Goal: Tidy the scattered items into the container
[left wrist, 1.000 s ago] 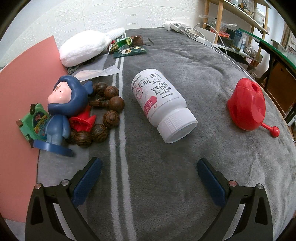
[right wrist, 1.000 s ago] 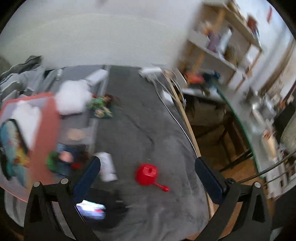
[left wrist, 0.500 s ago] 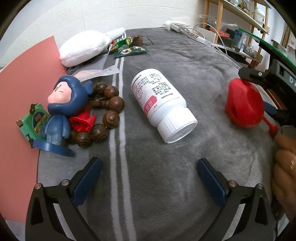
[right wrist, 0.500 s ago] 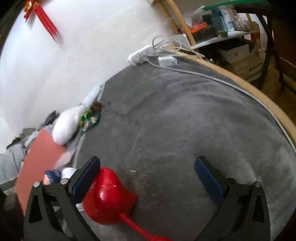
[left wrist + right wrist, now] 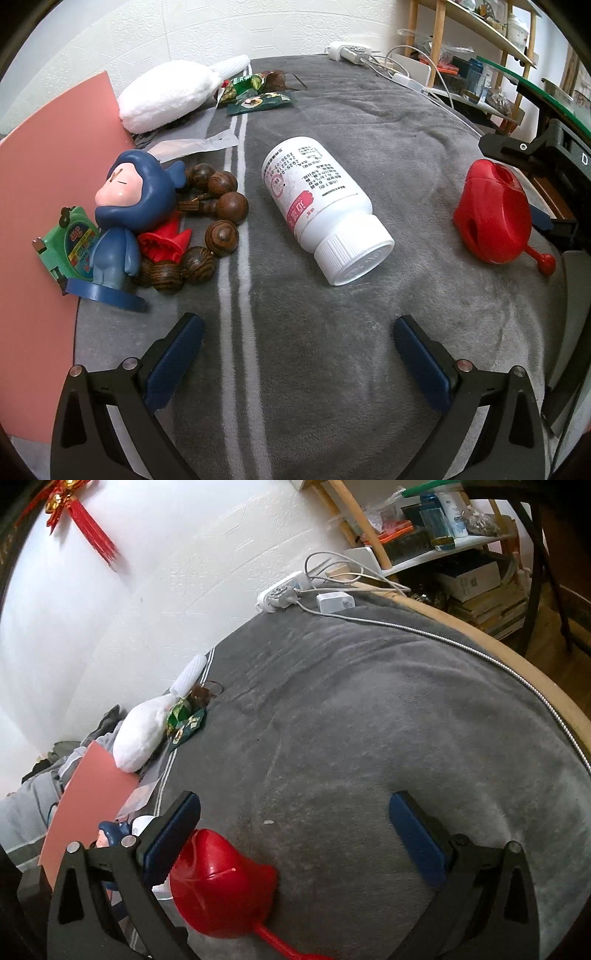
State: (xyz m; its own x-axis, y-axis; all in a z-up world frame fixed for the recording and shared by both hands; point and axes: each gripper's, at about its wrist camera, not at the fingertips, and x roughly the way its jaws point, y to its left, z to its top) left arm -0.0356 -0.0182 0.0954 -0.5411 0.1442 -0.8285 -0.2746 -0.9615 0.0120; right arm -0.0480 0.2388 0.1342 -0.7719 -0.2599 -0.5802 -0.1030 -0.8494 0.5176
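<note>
Both grippers gape, right gripper point(image 5: 294, 834) beside red toy point(image 5: 221, 886)

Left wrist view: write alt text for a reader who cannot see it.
A white pill bottle lies on its side on a grey blanket, ahead of the open left tool. To its left stand a blue figurine and wooden beads; to its right sits a red toy watering can.

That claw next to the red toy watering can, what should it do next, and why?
Probably shift the right gripper sideways toward the red watering can, then close. Its jaws are open, and the can sits against one finger instead of midway between them.
</note>
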